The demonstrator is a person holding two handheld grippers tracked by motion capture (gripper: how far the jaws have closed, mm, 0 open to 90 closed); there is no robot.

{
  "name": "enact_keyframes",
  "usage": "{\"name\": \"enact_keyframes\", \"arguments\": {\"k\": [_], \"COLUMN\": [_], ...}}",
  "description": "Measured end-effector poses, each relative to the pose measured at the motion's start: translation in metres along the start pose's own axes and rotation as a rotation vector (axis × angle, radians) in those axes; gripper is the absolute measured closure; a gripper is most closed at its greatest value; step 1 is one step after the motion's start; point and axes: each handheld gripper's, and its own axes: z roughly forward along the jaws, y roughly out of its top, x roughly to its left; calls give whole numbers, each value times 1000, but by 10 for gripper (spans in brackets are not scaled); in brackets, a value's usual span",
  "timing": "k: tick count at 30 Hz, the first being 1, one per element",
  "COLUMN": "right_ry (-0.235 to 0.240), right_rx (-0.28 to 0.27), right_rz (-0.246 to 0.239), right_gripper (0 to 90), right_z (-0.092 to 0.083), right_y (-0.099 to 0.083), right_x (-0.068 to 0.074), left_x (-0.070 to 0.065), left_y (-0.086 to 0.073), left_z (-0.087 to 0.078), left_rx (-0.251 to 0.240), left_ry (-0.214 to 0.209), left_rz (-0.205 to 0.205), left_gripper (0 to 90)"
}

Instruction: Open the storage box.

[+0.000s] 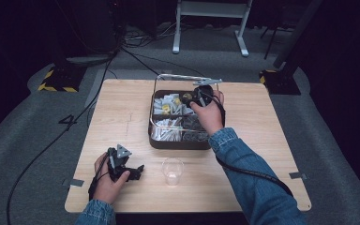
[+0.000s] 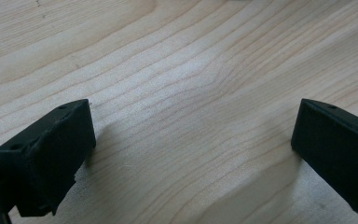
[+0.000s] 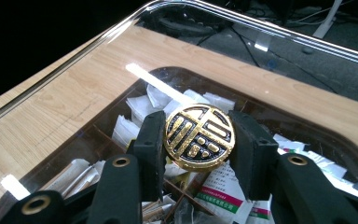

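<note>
**Gold-and-black disc pinched above the box**

Dark floor and cables surround the pale wooden table (image 1: 122, 117) I'm working at. On it sits a brown compartment box (image 1: 178, 143) with a metal handle, holding white packets (image 3: 140, 105). A clear plastic cup (image 1: 172, 170) stands near the table's front edge. My right gripper (image 3: 198, 140) hangs over the box's far compartments, jaws pinching a round disc (image 3: 199, 136) by its edges: black face, raised gold pattern, gold rim, held upright. My left gripper (image 2: 191, 149) rests low at the table, jaws spread wide with bare wood between them.
</note>
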Motion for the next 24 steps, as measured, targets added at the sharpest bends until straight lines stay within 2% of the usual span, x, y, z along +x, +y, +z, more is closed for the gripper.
{"name": "enact_keyframes", "arguments": {"k": [12,19,24], "right_ry": [-11,-39,-61], "right_rx": [-17,-21,-27], "right_rz": [-9,-4,18], "right_gripper": [589,589,589], "right_z": [-22,-36,-48], "right_y": [6,2,-2], "right_x": [-13,-29,-46], "left_x": [0,0,0], "left_y": [0,0,0], "left_z": [0,0,0], "left_rx": [-1,0,1], "left_ry": [0,0,0], "left_rz": [0,2,1], "left_gripper": [0,0,0]}}
